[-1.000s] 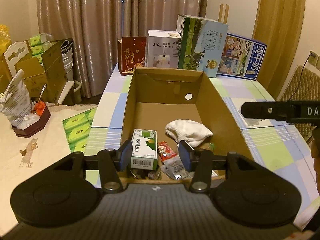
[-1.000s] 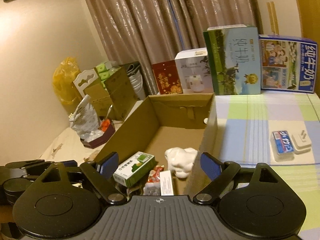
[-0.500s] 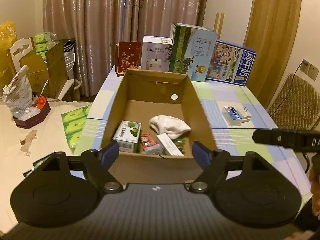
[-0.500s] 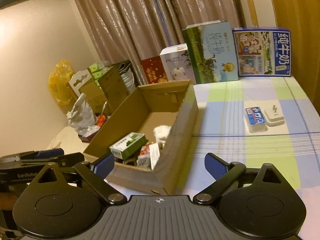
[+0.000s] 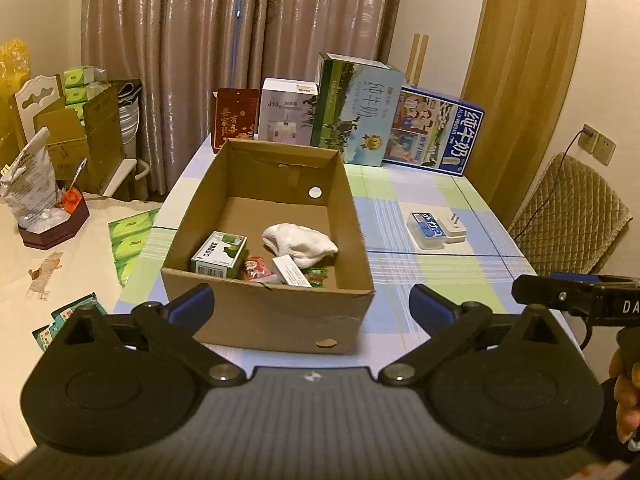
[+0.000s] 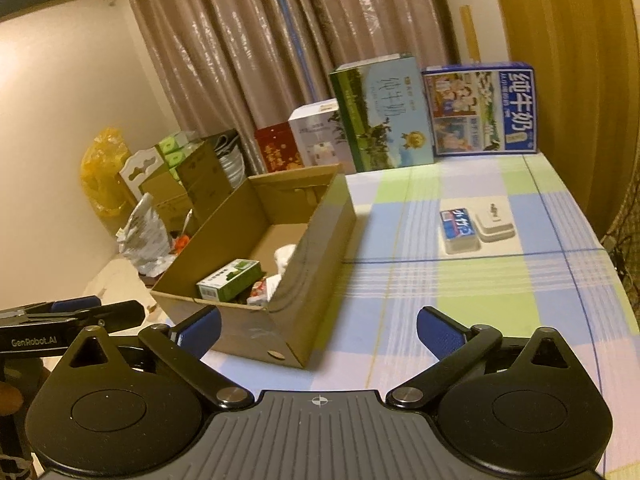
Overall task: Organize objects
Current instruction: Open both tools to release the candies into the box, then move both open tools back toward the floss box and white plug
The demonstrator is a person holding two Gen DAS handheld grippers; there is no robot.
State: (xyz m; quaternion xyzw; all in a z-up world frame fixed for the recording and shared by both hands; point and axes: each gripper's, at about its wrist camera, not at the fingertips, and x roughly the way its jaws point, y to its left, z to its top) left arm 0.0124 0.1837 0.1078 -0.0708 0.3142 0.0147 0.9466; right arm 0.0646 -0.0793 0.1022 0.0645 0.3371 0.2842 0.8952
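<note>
An open cardboard box [image 5: 264, 312] [image 6: 316, 240] stands on the checked tablecloth. Inside lie a green and white carton [image 5: 219, 254] [image 6: 230, 280], a white cloth [image 5: 300, 240], a red snack packet [image 5: 256, 270] and a white slip [image 5: 292, 272]. My left gripper [image 5: 312, 304] is open and empty, held back in front of the box's near wall. My right gripper [image 6: 318, 326] is open and empty, near the box's front right corner. A blue card pack [image 5: 426, 226] [image 6: 458, 224] and a white plug [image 5: 452, 226] [image 6: 494, 220] lie on the table to the right.
Milk cartons [image 5: 356, 108] [image 6: 480, 108], a white appliance box [image 5: 286, 112] and a red box [image 5: 234, 118] line the table's far edge. A chair [image 5: 568, 216] stands at the right. Tissue packs [image 5: 128, 240] and clutter lie on the surface to the left.
The left gripper has opened wide and drawn back out of the box, leaving the green carton inside. The right gripper has also pulled back and turned right.
</note>
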